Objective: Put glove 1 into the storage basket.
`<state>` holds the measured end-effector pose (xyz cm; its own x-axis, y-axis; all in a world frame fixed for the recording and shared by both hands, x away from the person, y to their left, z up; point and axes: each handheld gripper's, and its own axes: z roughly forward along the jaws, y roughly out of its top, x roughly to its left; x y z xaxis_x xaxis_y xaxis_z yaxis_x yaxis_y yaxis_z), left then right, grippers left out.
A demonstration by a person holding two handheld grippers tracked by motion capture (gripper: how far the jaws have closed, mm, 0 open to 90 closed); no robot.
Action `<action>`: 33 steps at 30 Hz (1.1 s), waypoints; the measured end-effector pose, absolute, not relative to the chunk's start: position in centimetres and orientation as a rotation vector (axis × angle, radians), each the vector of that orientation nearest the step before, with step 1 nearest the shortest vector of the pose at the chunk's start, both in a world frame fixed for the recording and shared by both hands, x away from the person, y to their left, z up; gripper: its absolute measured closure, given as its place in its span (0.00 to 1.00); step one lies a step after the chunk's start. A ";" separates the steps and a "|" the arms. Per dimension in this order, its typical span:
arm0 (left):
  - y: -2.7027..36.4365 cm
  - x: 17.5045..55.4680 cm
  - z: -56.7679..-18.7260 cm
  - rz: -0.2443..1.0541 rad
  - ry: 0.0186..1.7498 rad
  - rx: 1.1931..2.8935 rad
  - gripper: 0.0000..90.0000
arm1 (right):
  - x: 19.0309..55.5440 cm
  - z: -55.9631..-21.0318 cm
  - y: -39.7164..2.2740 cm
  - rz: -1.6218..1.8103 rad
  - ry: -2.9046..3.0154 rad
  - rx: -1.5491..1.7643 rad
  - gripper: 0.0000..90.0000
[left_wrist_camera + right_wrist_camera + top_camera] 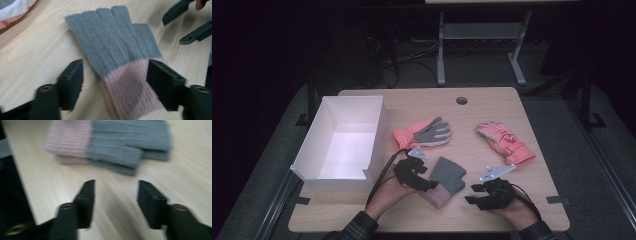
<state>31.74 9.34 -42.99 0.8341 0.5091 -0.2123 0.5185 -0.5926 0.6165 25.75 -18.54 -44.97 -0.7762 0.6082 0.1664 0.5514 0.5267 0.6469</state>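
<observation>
Room: dark around a pale wooden tabletop (492, 100), with metal table legs and cables on the floor at the top of the high view.
Tabletop: light wood grain, a round cable hole near its far edge.
White box (343, 142): open-topped, at the left of the high view, on the tabletop's left part.
Knit glove (446, 176): fingerless, grey with a pink cuff, flat on the tabletop at lower centre of the high view, between the two tongs; cuff toward the bottom of the frame.
Left tongs (426, 183): at lower centre-left of the high view, held by a hand coming in from the bottom edge; jaws apart. In the left gripper view (115, 82) the pink cuff lies between the two jaws, and the pads do not press on it.
Right tongs (473, 194): lower right of centre in the high view, jaws apart with bare wood between them; in the right gripper view (116, 195) the glove lies beyond the jaw tips, in the upper part of the frame, blurred.
Pink and grey glove (424, 132): centre of the high view, just above the knit glove.
Pink ski glove (506, 142): right of centre, well apart from the box.
</observation>
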 end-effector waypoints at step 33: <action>5.4 32.2 -45.4 -0.028 0.690 2.422 0.43 | 26.7 -45.5 -21.9 1.080 2.497 1.121 0.14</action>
<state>32.16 5.41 -45.39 0.8639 0.4706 -0.1795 0.4838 -0.6761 0.5557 26.71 -21.88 -45.53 -0.6928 0.7129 0.1088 0.5675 0.4459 0.6922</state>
